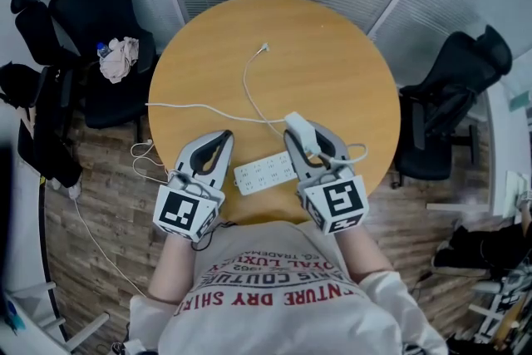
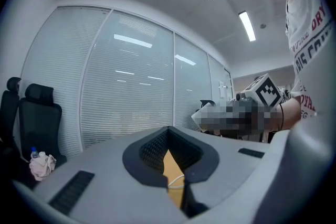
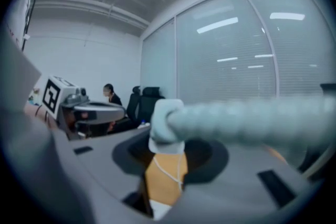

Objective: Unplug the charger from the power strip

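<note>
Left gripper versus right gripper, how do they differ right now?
The left gripper has its jaws shut with nothing between them; the right gripper is clamped on the white charger. A white cable trails from the right gripper's charger across the table; none hangs from the left gripper. Shared: both point away from the person, on either side of the power strip.

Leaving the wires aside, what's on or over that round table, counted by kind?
Grippers: 2, the left gripper empty, the right gripper holding the charger
Power strip: 1
Charger: 1
Total: 4
</note>
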